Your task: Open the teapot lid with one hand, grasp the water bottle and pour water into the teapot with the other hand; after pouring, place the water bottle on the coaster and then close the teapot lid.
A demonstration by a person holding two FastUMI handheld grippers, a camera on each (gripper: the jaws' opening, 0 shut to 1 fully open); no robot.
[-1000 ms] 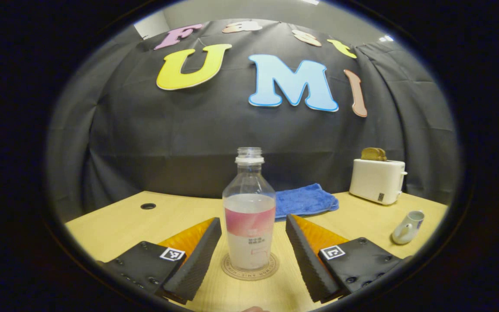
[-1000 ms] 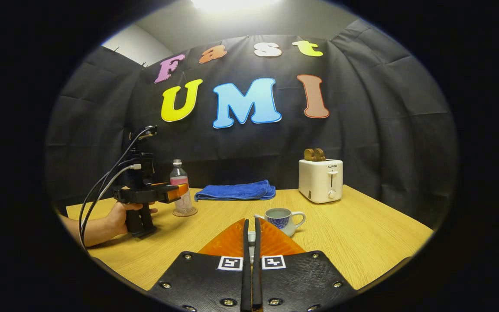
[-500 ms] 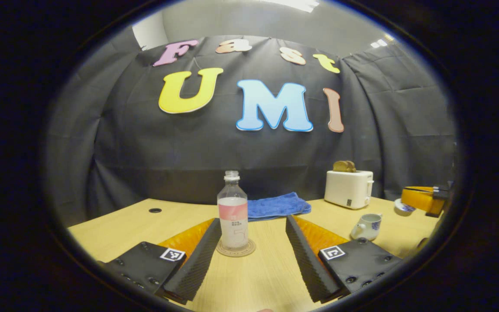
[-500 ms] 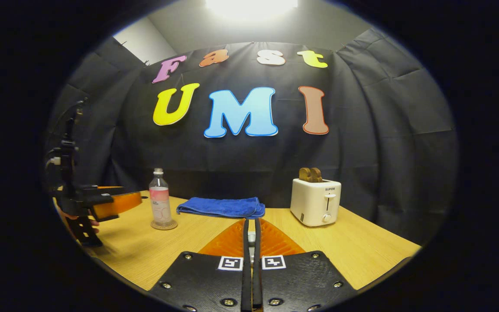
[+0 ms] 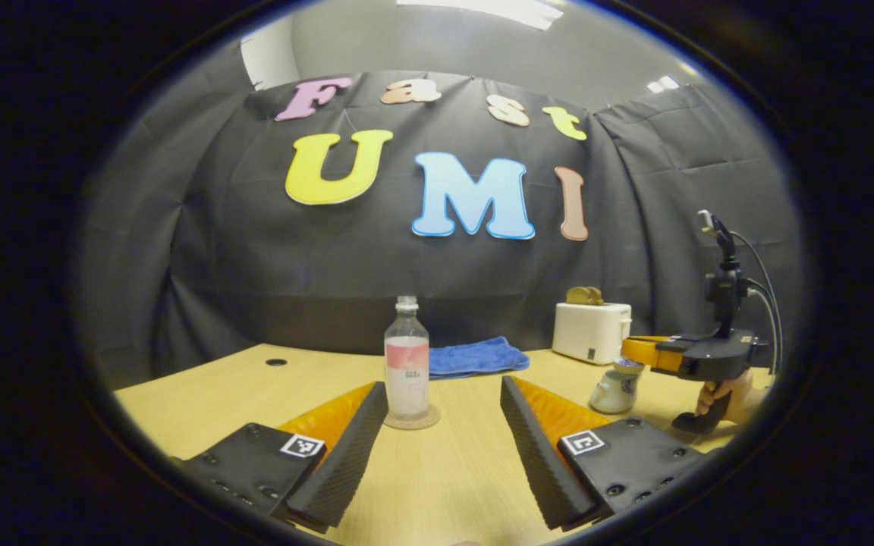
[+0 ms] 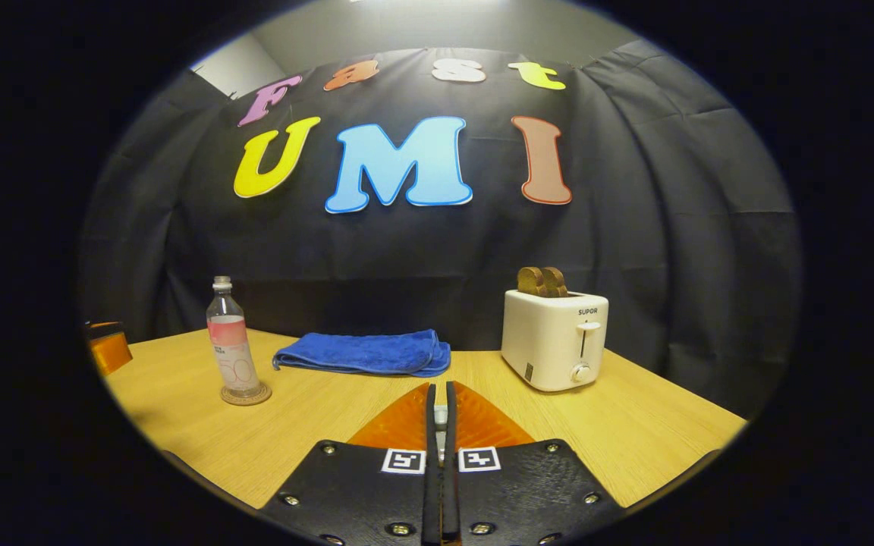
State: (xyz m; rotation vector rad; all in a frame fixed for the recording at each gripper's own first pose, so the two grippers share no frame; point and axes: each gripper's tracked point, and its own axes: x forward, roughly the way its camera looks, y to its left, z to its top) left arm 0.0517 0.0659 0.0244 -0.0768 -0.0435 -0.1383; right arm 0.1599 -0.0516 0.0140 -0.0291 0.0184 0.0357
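Observation:
A clear water bottle [image 5: 407, 364] with a pink label and no cap stands upright on a round coaster [image 5: 411, 421]. My left gripper [image 5: 443, 425] is open, drawn back short of the bottle, with nothing between its fingers. To the right, a small white teapot [image 5: 610, 392] with blue pattern sits on the table. My right gripper [image 5: 638, 350] hovers right over it, held by a hand [image 5: 721, 390]. In the right gripper view, the right gripper [image 6: 441, 402] is shut on the teapot lid [image 6: 441, 415], a white sliver between the fingers. The bottle [image 6: 231, 345] and coaster [image 6: 246, 395] stand far left.
A folded blue towel [image 6: 361, 353] lies at the back of the wooden table [image 6: 634, 425], with a white toaster [image 6: 554, 341] holding bread to its right. A cable hole [image 5: 276, 362] sits at the table's back left.
My left gripper has backed away from the bottle, which stays on the coaster. My right gripper, still shut on the lid, has come over the teapot, which has dropped out of its view.

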